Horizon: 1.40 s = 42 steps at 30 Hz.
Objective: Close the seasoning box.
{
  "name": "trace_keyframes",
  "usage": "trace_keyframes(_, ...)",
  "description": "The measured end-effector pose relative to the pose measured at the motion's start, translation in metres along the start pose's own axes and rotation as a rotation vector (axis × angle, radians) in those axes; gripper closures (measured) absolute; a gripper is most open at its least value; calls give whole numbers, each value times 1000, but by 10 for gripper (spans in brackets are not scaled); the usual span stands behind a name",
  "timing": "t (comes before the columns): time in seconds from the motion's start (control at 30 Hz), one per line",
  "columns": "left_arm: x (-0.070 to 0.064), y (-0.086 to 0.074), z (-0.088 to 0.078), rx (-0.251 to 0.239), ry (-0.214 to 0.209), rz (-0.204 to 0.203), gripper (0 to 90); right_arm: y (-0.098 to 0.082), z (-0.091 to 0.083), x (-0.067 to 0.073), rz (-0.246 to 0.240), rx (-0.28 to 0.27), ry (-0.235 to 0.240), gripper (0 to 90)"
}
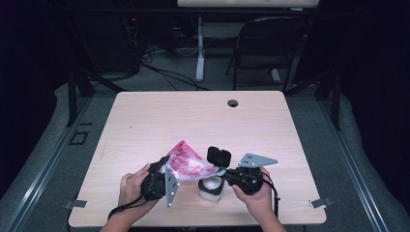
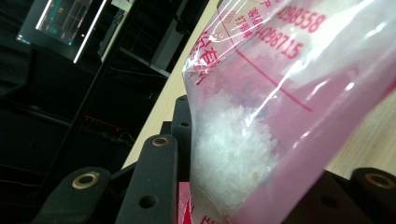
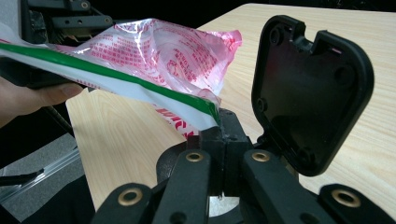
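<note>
Near table front edge: pink printed bag [image 1: 186,163] was held up between both grippers.
Left gripper [image 1: 163,175]: pinched bag's granule-filled end.
Right gripper [image 3: 215,135]: jaws pressed together on bag's green-striped edge.
Below bag: open black-lidded container [image 1: 211,187].

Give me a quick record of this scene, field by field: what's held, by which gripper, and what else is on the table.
held item: pink printed plastic bag with white granules inside
left gripper: jaws around the bag's granule end
right gripper: jaws shut on the bag's green-striped edge
below bag: white container with black hinged lid open
surface: light wood table
</note>
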State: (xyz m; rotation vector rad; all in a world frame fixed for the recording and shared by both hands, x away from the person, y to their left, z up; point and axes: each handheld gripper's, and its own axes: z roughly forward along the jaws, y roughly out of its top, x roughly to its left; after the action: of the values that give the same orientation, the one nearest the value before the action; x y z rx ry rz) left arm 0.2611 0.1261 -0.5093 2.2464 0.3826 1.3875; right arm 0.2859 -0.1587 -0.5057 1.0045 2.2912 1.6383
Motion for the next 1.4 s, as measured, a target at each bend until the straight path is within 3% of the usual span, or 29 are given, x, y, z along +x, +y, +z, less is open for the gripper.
trace_keyframes(0.27,-3,-8,2,1,-13,-28,736,2,3,2,-7,0,5,900)
trace_keyframes(0.43,-7,-12,5,5,-44,-55,734,3,3,4,-12,-3,6,900)
trace_keyframes(0.87,-17,-25,13,18,-165,-150,727,5,3,10,-37,-7,8,900)
trace_keyframes(1.1,-18,-34,21,23,-242,-238,720,7,6,11,-42,-11,22,900)
trace_keyframes(1.3,-22,-37,23,24,-286,-270,686,9,9,13,-49,-8,25,900)
trace_keyframes(1.4,-21,-37,21,13,-314,-272,611,9,9,13,-54,-7,23,900)
